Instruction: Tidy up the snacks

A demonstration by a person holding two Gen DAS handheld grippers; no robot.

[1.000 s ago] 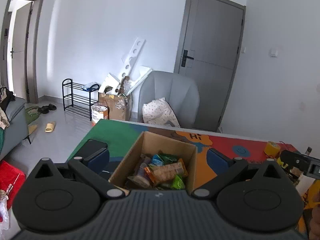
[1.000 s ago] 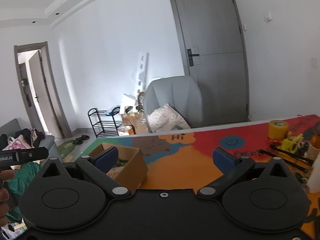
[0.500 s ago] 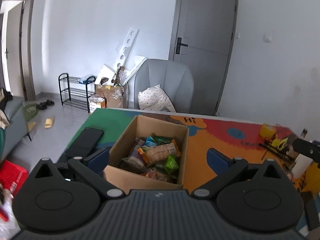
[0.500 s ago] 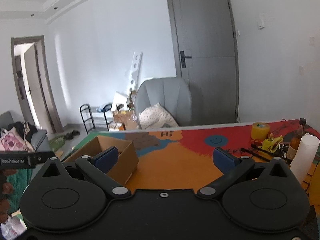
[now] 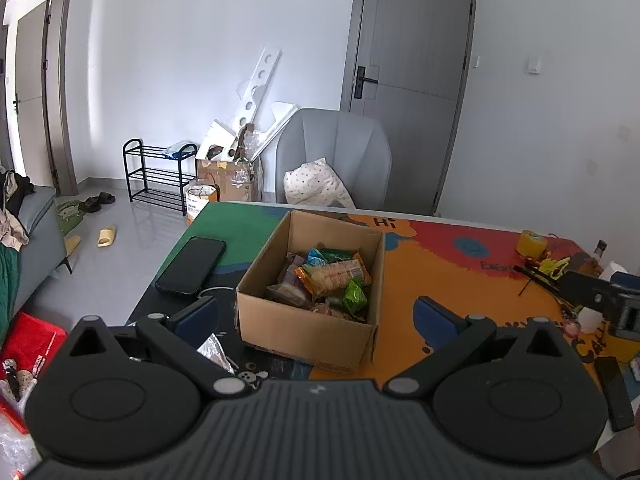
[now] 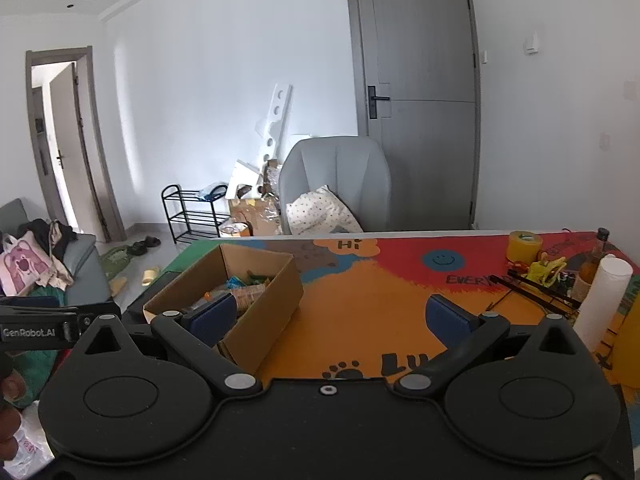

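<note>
You're hovering both spread, empty hand-held grippers, left (image 5: pixel 316 314) and right (image 6: pixel 330 316), near the cardboard box (image 5: pixel 308 330); snack packets (image 5: pixel 334 276) inside are looking light, crinkly (pinch a sealed edge).

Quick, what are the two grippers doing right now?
Left gripper: open, holding nothing.
Right gripper: open, holding nothing.

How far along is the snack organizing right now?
Barely started, it seems. The snacks sit jumbled in the cardboard box. The left gripper and right gripper are both open and empty above the table. All the sorting is left.
</note>
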